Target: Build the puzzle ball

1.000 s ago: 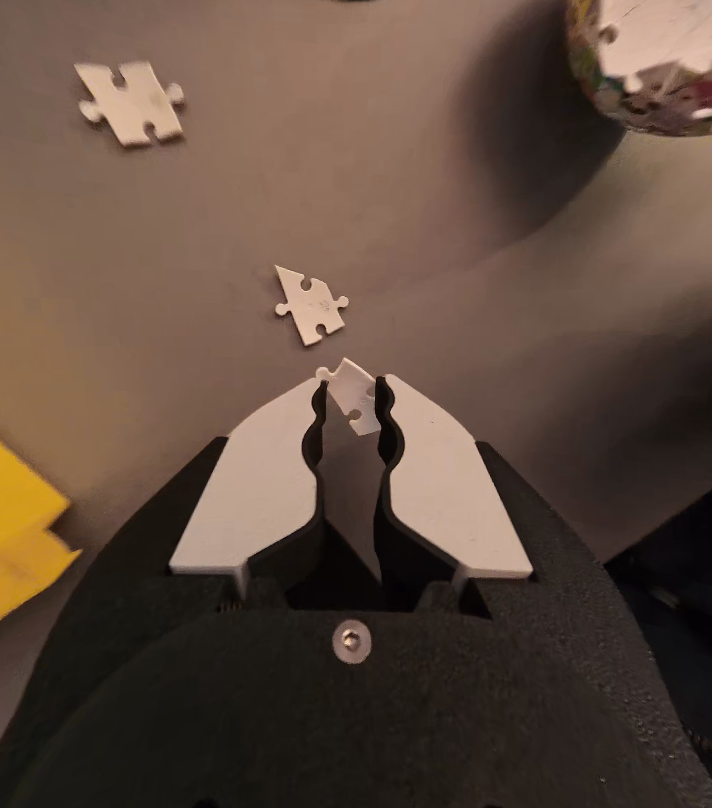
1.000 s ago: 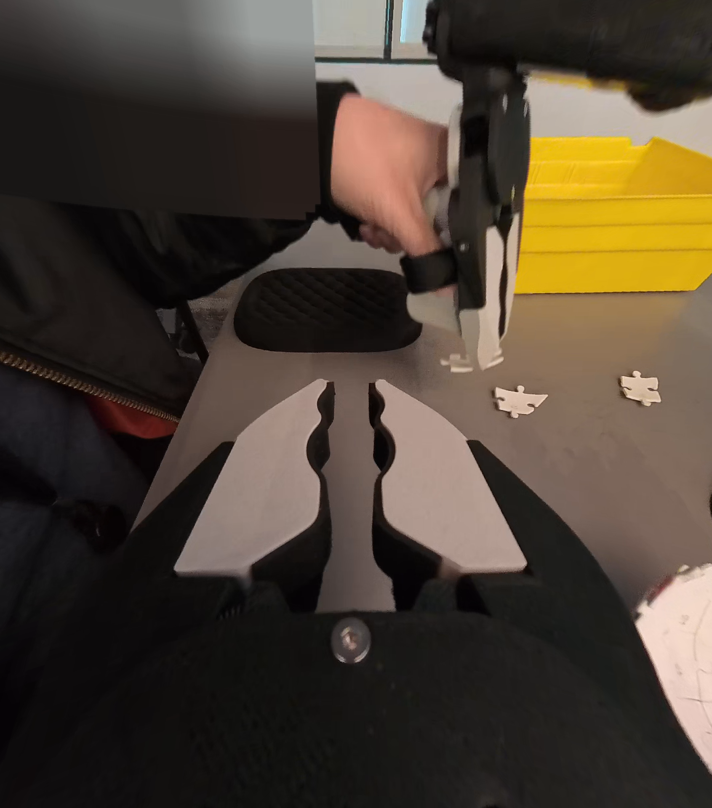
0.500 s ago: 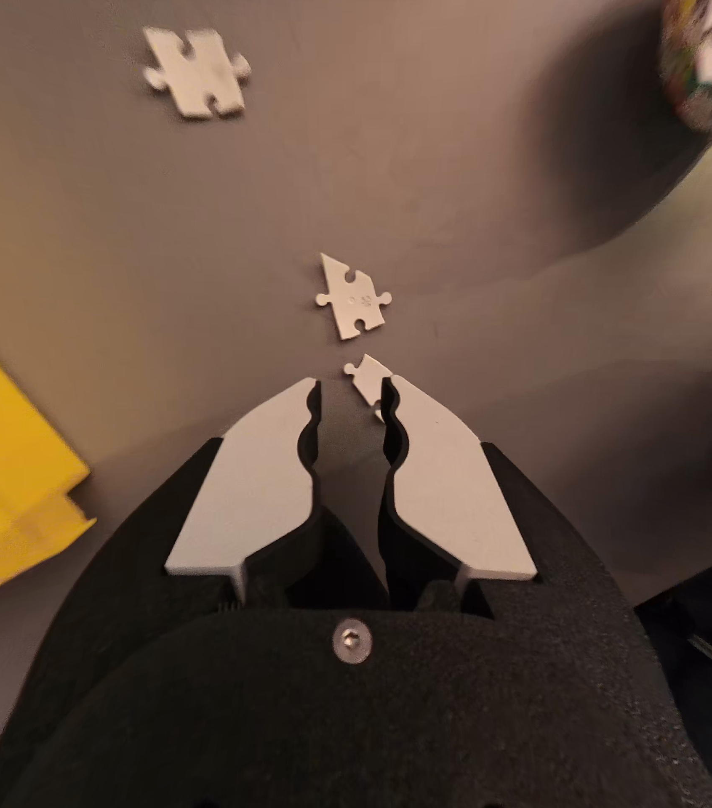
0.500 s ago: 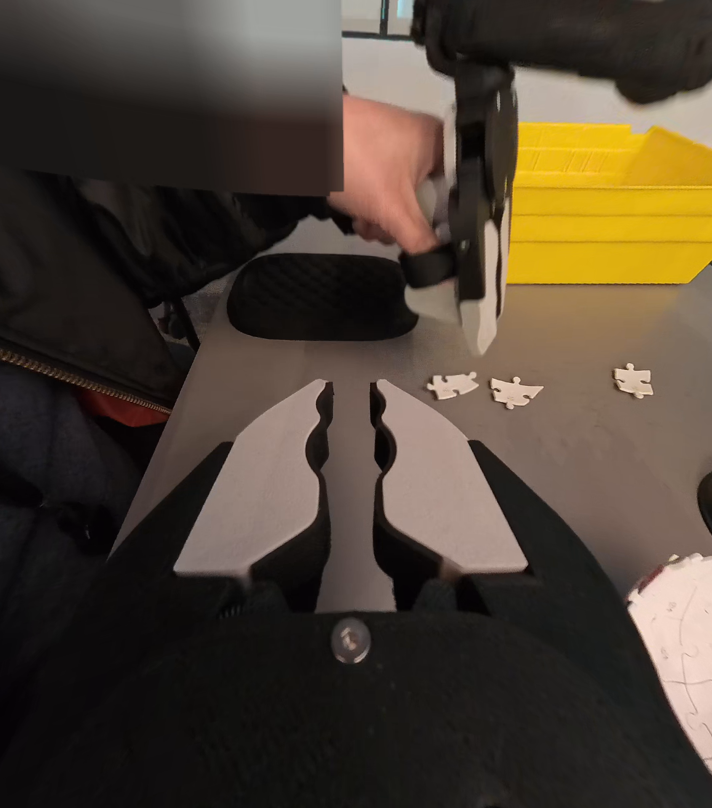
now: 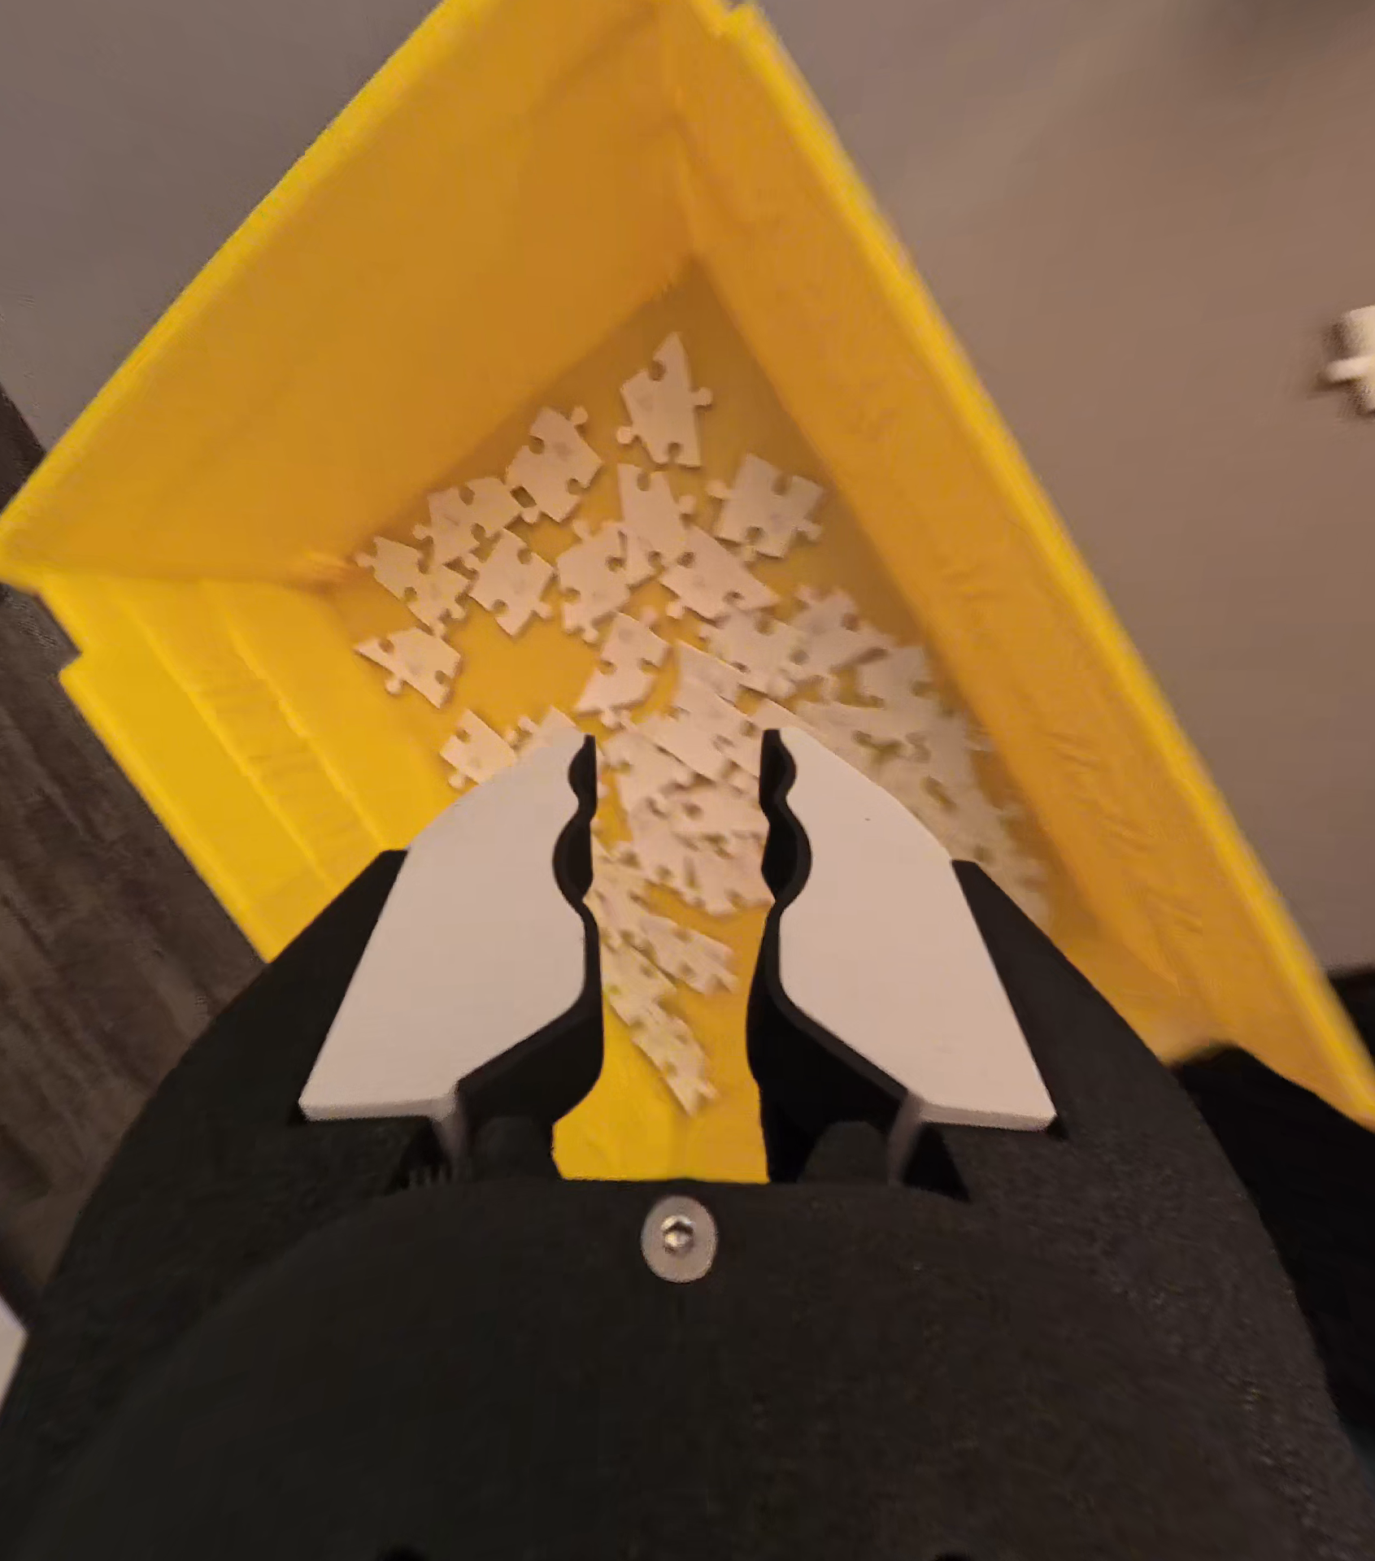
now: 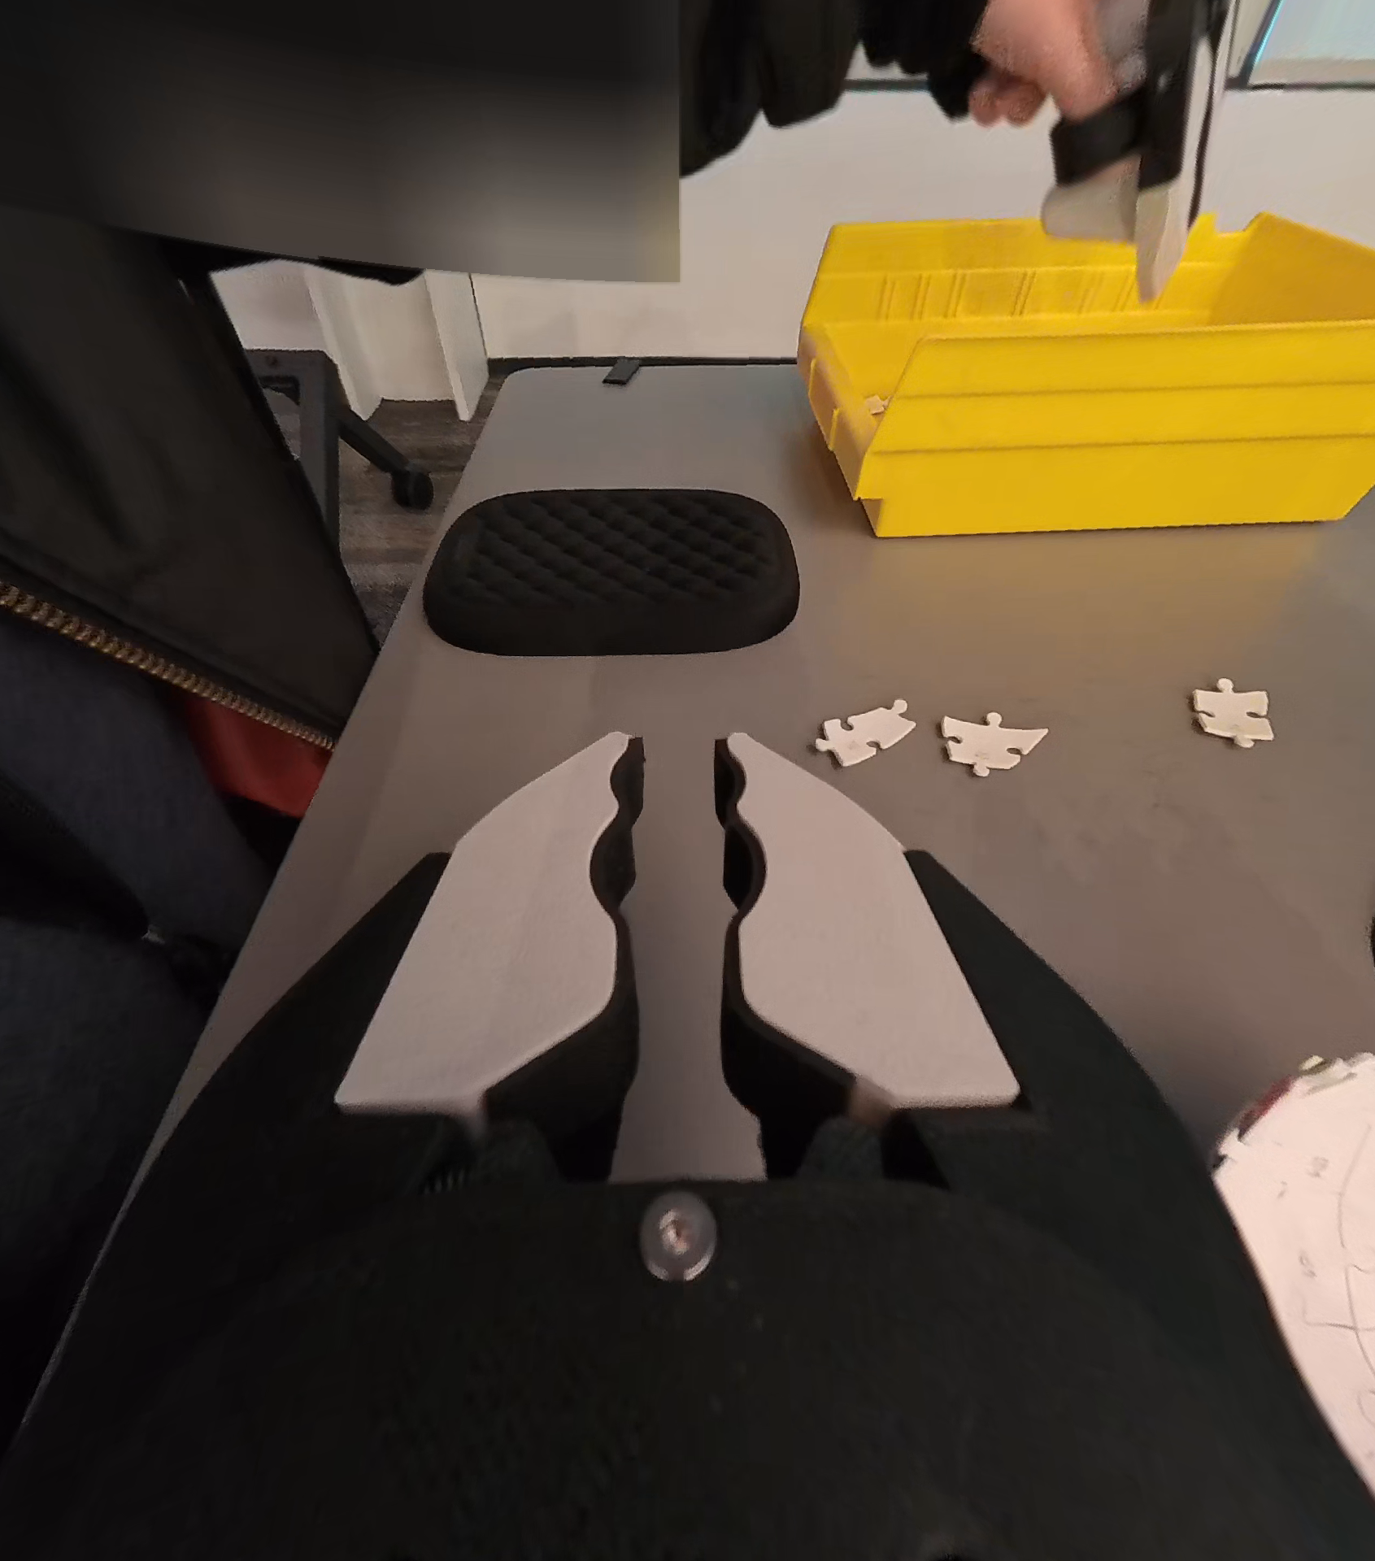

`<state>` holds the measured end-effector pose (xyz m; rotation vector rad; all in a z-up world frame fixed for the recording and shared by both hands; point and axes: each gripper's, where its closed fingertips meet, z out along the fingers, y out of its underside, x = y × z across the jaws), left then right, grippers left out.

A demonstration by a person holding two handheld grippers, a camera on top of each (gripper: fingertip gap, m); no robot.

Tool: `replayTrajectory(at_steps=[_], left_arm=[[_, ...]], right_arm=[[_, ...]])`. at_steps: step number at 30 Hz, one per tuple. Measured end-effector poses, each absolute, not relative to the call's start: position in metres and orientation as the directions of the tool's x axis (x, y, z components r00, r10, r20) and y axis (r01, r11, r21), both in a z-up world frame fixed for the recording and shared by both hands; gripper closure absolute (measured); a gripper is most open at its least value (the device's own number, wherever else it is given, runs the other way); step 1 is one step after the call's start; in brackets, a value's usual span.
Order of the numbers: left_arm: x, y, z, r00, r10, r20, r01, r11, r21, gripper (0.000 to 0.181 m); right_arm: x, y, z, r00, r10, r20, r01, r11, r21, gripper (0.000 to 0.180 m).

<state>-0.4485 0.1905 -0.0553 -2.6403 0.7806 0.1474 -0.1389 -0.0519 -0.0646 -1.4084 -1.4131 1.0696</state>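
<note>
Our left gripper (image 5: 677,752) over the yellow bin (image 5: 329,405)
Both claws gape empty; our right gripper (image 6: 679,747) hovers above the bench's (image 6: 1089,845) near edge.

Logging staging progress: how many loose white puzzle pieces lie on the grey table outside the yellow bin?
3, in a row: curved white puzzle piece nearest the jaws, fan-shaped white piece beside it, squarish white piece farthest right.

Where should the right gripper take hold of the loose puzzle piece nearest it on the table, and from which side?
The nearest puzzle piece lies flat on the table, so probably from above, with the right gripper closing across its two longer edges at mid-body, clear of the small knobs. The neighbouring piece lies apart, leaving finger room.
</note>
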Motion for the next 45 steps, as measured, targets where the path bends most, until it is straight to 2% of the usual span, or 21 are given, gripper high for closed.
replayTrajectory(at_steps=[3,6,12,17,32,35,42,45], left_arm=[[-0.468,0.218,-0.092,0.881,-0.451,-0.145,-0.473,-0.827,-0.305,0.144],[-0.479,0.237,-0.106,0.918,-0.39,-0.069,-0.39,-0.863,-0.322,0.146],[-0.486,0.238,-0.129,0.869,-0.492,-0.043,-0.487,-0.841,-0.237,0.144],[-0.472,0.243,-0.136,0.88,-0.471,0.064,-0.436,-0.854,-0.285,0.145],[-0.479,0.246,-0.148,0.826,-0.561,-0.06,-0.56,-0.801,-0.213,0.143],[-0.474,0.243,-0.148,0.805,-0.588,-0.082,-0.591,-0.78,-0.207,0.153],[-0.475,0.242,-0.147,0.792,-0.598,-0.123,-0.61,-0.764,-0.21,0.155],[-0.481,0.243,-0.138,0.811,-0.568,-0.138,-0.584,-0.774,-0.245,0.155]], right_arm=[[-0.138,-0.047,-0.067,0.006,1.0,-0.018,0.265,-0.019,-0.964,0.163],[-0.135,-0.041,-0.068,0.016,0.999,-0.047,0.256,-0.049,-0.965,0.163],[-0.134,-0.037,-0.071,0.022,0.998,-0.063,0.254,-0.066,-0.965,0.163],[-0.134,-0.036,-0.073,0.022,0.997,-0.069,0.256,-0.073,-0.964,0.163],[-0.135,-0.034,-0.08,0.02,0.995,-0.094,0.275,-0.096,-0.957,0.163],[-0.135,-0.034,-0.081,0.021,0.995,-0.094,0.277,-0.096,-0.956,0.163],[-0.135,-0.034,-0.08,0.022,0.996,-0.09,0.277,-0.093,-0.957,0.163],[-0.135,-0.034,-0.08,0.021,0.996,-0.092,0.276,-0.094,-0.957,0.163]])
